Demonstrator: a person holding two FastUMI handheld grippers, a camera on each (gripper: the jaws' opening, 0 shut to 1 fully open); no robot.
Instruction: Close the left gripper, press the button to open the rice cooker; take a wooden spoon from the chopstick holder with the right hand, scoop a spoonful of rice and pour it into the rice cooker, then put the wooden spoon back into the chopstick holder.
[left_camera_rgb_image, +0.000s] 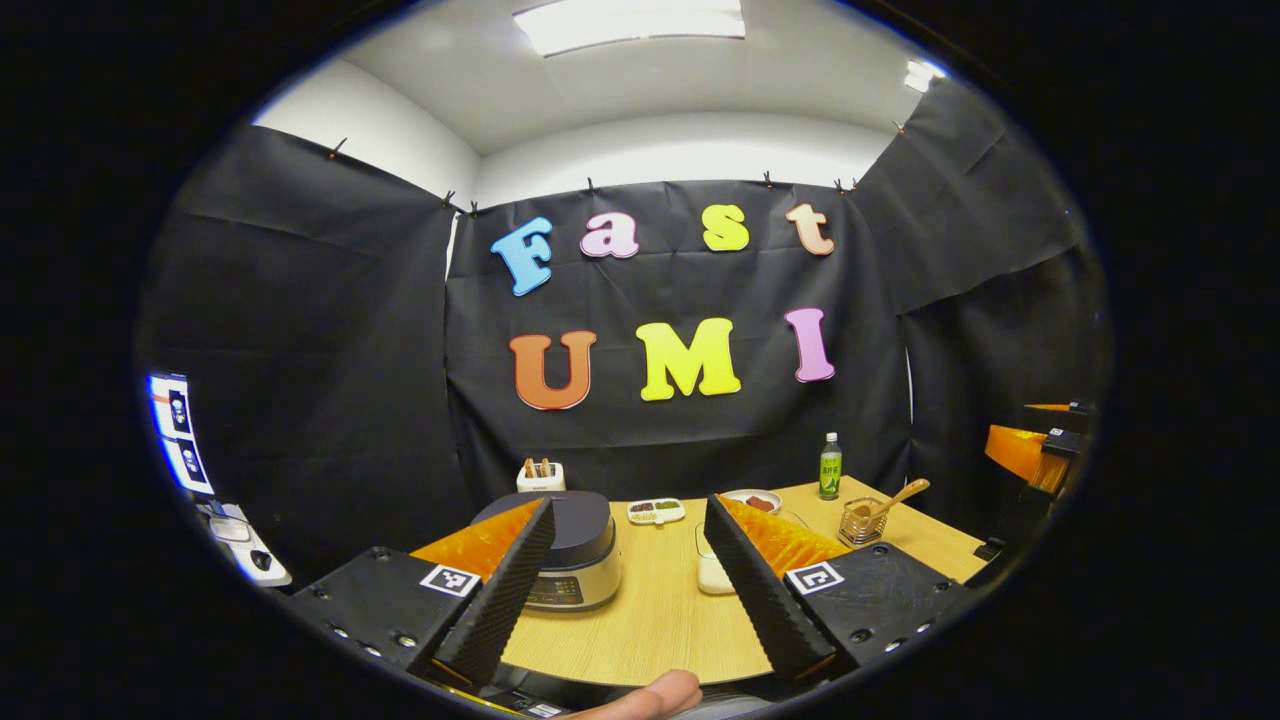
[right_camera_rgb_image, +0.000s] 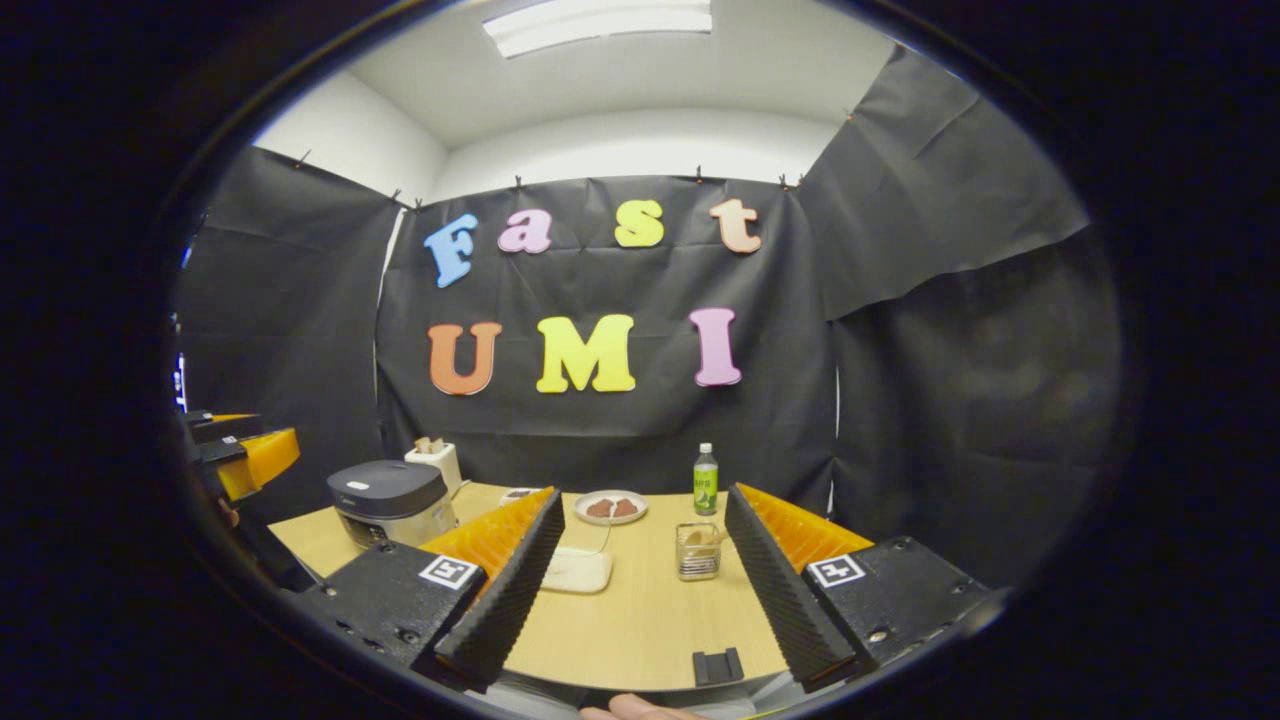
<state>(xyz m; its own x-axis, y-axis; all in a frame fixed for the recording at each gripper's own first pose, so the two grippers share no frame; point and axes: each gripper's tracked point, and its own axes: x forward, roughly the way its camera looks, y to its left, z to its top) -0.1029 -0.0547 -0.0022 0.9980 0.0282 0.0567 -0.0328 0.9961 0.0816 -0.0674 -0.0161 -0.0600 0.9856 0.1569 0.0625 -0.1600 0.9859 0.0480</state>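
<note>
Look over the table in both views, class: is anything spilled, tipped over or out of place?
Nothing stands out. The rice cooker sits upright with its lid shut, the green bottle stands straight, the wooden spoon leans in its mesh chopstick holder, and the wooden table shows no spill.

A pale wood-grain table (left_camera_rgb_image: 650, 620) with a smooth, matt top lies ahead of the left gripper (left_camera_rgb_image: 632, 575), whose ridged fingers (left_camera_rgb_image: 500, 600) stand apart. Beyond its left finger sits the rice cooker (left_camera_rgb_image: 570, 560), its dark lid satin-smooth, its lower body shiny like metal. Further right, a wire-mesh chopstick holder (left_camera_rgb_image: 862, 522) carries a plain wooden spoon (left_camera_rgb_image: 900, 495); behind it stands a glossy plastic bottle (left_camera_rgb_image: 830, 467). Creased matt cloth (left_camera_rgb_image: 300, 350) lines the booth.
</note>
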